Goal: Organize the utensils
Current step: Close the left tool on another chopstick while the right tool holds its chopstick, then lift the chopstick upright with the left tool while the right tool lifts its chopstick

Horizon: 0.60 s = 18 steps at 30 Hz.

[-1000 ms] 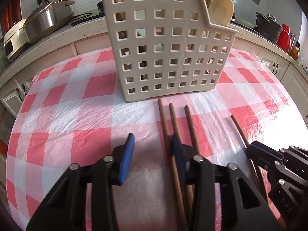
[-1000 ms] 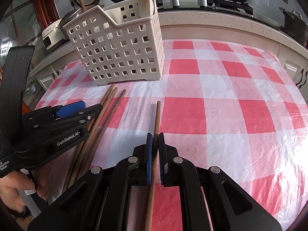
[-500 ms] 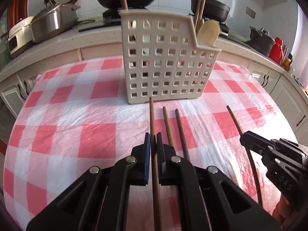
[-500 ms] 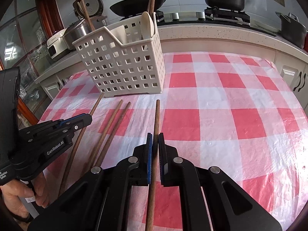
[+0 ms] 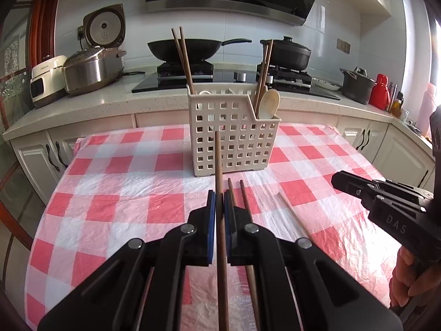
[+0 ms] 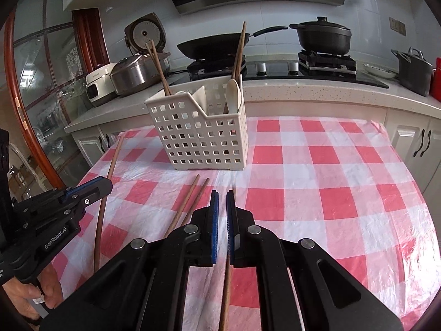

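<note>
The left gripper [image 5: 219, 207] is clamped on 1 wooden chopstick [image 5: 218, 165], the blue pads pinching it near mid-length so the front half juts forward, lifted off the cloth and aimed at the white caddy [image 5: 234, 140]. The right gripper [image 6: 222, 207] is closed too, on its own chopstick [image 6: 226, 289], which slants under the pads with only the tip showing ahead of them. Gripped that far back, each stick can drop in tip-first, I'd say. 2 more chopsticks [image 5: 238, 190] lie side by side on the table, just in front of the caddy. They're slim, round, dark-brown sticks. The caddy is stiff plastic punched with square holes, its near wall stepped low on the right, already holding chopsticks and a pale spoon [image 5: 269, 106]. The checked tablecloth [image 5: 124, 190] is glossy, wrinkled plastic.
</note>
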Tool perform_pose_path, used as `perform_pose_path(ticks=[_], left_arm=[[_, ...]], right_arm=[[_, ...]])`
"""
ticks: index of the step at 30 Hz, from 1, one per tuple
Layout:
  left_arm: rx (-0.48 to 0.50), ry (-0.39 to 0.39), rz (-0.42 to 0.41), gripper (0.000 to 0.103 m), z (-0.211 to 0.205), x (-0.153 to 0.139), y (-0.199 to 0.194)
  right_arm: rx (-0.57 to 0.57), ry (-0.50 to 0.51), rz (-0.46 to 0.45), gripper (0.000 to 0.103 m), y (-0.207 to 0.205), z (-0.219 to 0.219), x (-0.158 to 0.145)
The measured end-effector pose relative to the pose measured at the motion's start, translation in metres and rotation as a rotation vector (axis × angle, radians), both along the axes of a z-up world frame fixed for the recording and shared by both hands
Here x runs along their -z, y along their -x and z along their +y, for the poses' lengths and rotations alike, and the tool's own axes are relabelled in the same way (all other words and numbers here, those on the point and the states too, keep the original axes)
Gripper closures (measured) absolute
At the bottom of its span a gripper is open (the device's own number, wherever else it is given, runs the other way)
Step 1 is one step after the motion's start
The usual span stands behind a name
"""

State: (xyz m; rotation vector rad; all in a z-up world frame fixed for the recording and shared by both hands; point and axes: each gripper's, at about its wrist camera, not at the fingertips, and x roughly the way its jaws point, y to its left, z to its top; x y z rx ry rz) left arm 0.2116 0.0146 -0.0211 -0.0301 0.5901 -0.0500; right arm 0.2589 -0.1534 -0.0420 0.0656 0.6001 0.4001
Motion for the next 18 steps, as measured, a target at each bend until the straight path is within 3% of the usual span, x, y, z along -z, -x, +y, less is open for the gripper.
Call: perform_pose_path(ticks=[4, 8, 10, 12, 18], left_arm=[[0.008, -0.009, -0.032, 0.097, 0.000, -0.009, 0.017], [-0.003, -0.011, -0.032, 0.097, 0.003, -0.009, 0.022], [-0.005, -0.008, -0.041, 0.097, 0.005, -0.011, 0.027], [-0.001, -0.009, -0.054, 0.097, 0.006, -0.014, 0.031], [0.009, 0.003, -0.070, 0.097, 0.007, -0.020, 0.034]], right_arm=[[-0.008, 0.015, -0.038, 0.097, 0.012, -0.001, -0.010], [0.011, 0.036, 0.034, 0.096, 0.002, -0.005, 0.006], [0.022, 0.036, 0.099, 0.088, -0.008, -0.013, 0.020], [0.041, 0.064, 0.129, 0.071, -0.015, -0.017, 0.033], [0.012, 0.138, 0.227, 0.070, -0.041, -0.011, 0.063]])
